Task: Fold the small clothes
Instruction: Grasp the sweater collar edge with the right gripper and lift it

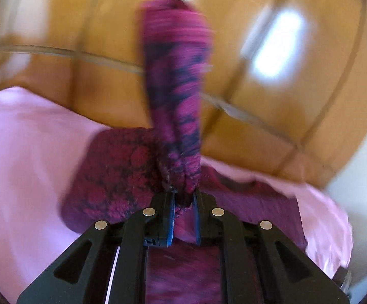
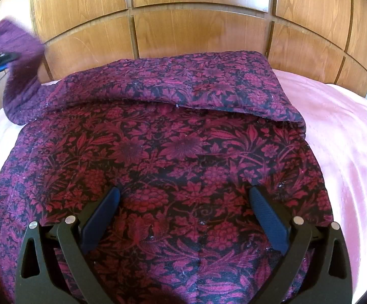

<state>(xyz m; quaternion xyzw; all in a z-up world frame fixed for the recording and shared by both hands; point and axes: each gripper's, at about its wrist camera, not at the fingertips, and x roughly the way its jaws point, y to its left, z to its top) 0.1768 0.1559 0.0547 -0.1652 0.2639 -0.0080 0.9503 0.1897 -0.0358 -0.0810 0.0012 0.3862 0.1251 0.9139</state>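
Left gripper [image 1: 184,197] pinched on a blurred strip, probably a sleeve, of the floral garment [image 2: 173,157] lifted off the pink bed sheet [image 2: 348,131]; right gripper [image 2: 184,204] splayed wide, empty above the spread cloth, wooden panels [image 2: 196,33] behind.

Bedroom (home): pink bedsheet [image 2: 348,131], wooden headboard panels [image 2: 196,33].

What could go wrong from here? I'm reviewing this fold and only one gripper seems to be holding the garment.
1. The left gripper pinches only a bunched end of the floral garment; the lifted sleeve could slip out mid-swing.
2. The right gripper hangs open above the body, pinning nothing, so a pull may drag the garment across the pink sheet.
3. The folded-over top edge could come undone.
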